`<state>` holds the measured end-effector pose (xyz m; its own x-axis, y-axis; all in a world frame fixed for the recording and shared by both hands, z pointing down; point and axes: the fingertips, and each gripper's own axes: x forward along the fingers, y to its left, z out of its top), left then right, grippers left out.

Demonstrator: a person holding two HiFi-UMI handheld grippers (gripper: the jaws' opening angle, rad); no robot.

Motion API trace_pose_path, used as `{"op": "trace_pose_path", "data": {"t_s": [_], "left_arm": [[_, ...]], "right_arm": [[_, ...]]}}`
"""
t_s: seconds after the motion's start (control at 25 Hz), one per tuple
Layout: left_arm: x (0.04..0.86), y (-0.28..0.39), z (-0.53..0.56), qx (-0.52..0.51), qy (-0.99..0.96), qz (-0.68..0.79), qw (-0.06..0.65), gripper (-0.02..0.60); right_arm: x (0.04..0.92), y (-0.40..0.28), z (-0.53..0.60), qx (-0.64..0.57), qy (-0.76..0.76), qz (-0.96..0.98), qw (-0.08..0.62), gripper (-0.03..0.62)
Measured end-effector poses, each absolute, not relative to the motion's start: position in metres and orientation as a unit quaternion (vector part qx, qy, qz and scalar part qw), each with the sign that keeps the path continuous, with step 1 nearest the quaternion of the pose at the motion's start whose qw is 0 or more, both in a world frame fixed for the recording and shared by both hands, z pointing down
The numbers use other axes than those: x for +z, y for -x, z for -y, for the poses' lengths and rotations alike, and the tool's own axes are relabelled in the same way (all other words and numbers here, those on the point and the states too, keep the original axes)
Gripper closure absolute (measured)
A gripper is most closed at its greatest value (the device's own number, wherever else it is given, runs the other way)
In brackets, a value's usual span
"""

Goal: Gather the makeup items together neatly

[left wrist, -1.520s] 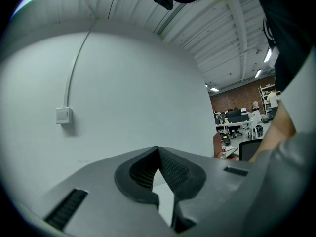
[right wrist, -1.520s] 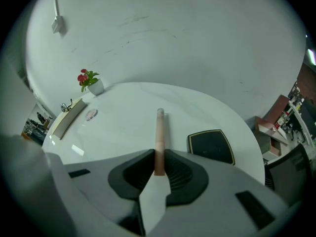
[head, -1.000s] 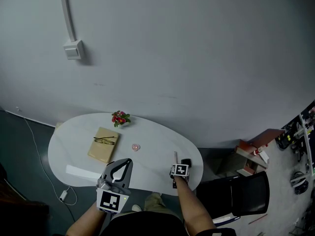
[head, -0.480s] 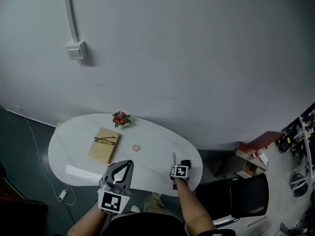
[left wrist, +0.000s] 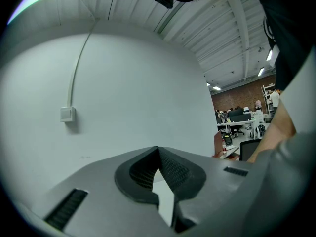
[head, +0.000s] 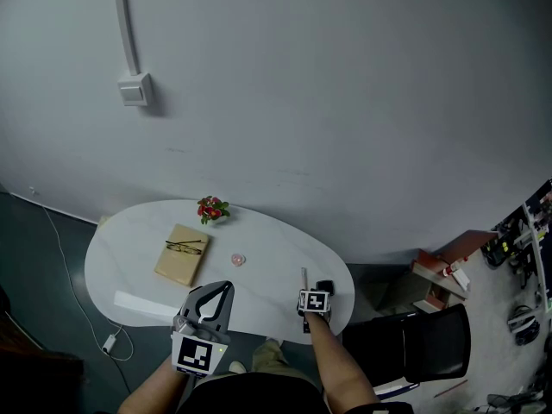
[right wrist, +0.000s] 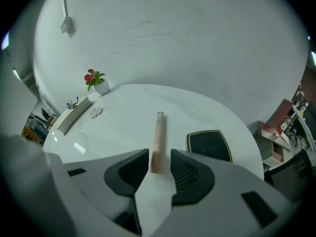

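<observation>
A slim beige makeup tube [right wrist: 158, 137] lies on the white table [right wrist: 128, 127], pointing away from me. Its near end sits between the jaws of my right gripper [right wrist: 159, 154], which stand apart with a gap on the tube's right side. A black compact [right wrist: 209, 144] lies flat just right of the tube. In the head view the right gripper [head: 310, 286] is at the table's front right, with the tube [head: 304, 276] and compact [head: 325, 288] beside it. My left gripper [head: 227, 285] is held up over the front edge, shut and empty.
A tan book [head: 181, 254] with glasses [head: 183, 247] on it lies at the table's left. A small potted flower [head: 210, 208] stands at the back edge, and a small pink item [head: 238, 258] sits mid-table. A black chair [head: 414, 335] stands to the right.
The head view has shifted slightly. The left gripper sits a touch lower. The right gripper and the tube stay about where they were.
</observation>
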<state>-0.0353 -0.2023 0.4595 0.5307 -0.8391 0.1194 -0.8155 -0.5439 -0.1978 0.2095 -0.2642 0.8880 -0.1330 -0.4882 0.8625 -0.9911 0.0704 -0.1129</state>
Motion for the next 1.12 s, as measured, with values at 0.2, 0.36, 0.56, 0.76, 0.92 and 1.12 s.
{"op": "trace_pose_path", "data": {"t_s": [0.2,0.36,0.56,0.76,0.92,1.12], "left_arm": [[0.466,0.039,0.201,-0.115,0.873,-0.472,0.054,0.565],[0.461,0.043,0.205,-0.093,0.870,-0.481,0.051,0.565],[0.457,0.055,0.213,-0.088,0.862,-0.496,0.053,0.565],[0.461,0.072,0.220,-0.092,0.850,-0.517,0.044,0.565],[0.463,0.087,0.227,-0.095,0.837,-0.537,0.040,0.565],[0.466,0.107,0.232,-0.101,0.820,-0.562,0.035,0.565]], "right_arm": [[0.876,-0.204,0.270,0.351,-0.567,0.661,0.344,0.442],[0.864,-0.178,0.279,0.318,-0.545,0.689,0.356,0.442],[0.858,-0.128,0.292,0.301,-0.501,0.726,0.361,0.442],[0.861,-0.089,0.306,0.290,-0.463,0.749,0.376,0.442],[0.869,-0.067,0.313,0.289,-0.434,0.759,0.390,0.442],[0.873,-0.024,0.325,0.270,-0.388,0.786,0.399,0.440]]}}
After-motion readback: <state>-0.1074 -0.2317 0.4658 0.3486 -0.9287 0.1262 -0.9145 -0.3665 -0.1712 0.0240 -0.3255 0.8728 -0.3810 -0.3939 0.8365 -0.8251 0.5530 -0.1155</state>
